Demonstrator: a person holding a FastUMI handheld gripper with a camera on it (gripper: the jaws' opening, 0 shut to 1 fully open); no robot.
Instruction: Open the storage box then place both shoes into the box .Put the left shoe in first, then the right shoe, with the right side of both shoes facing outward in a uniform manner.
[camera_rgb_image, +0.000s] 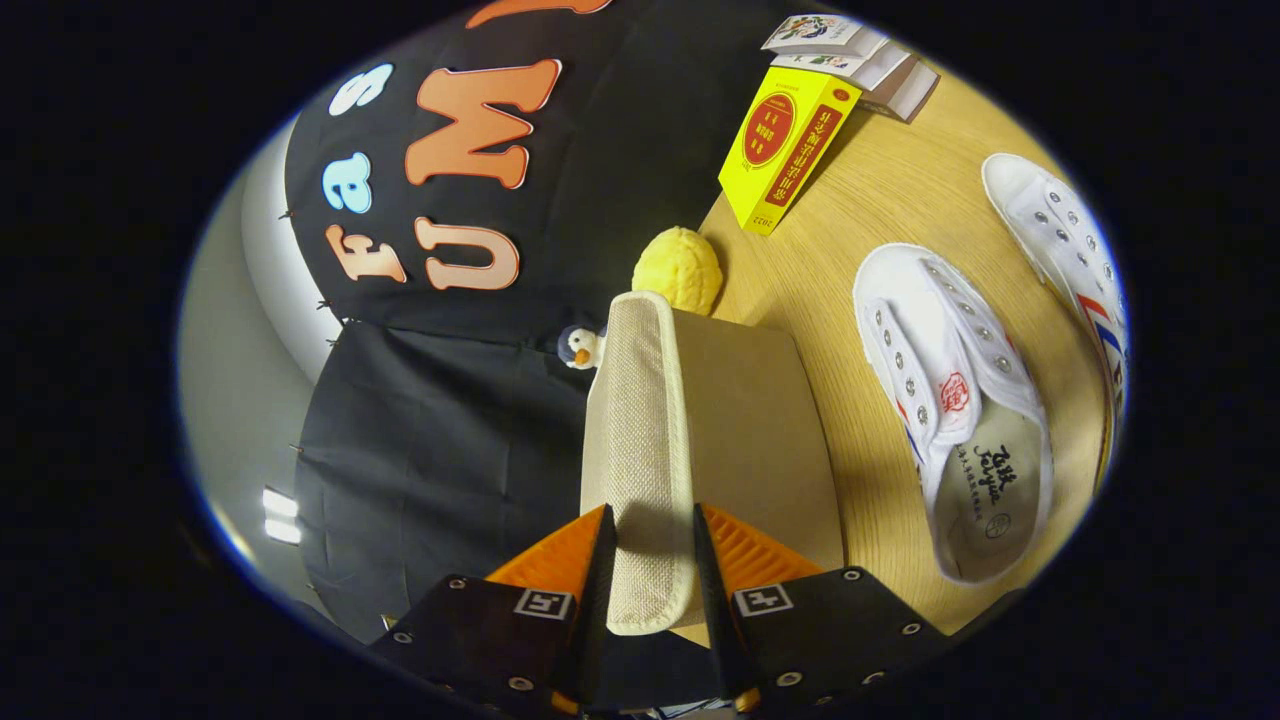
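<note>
A recording booth: black cloth wall (440, 430) behind a wooden table (900, 200).

claw (650, 530) | ribbed tapering fingers | dark plates, silver screws | square marker tags

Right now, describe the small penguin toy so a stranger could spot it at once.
Start at the beige fabric box lid that the gripper is shut on. Past its far end sits a yellow plush. Beside that, against the black cloth, is the penguin toy: far smaller, white-faced, with an orange beak.

Beige lid (650, 440) raised — white shoes (950, 400) beside.
</note>
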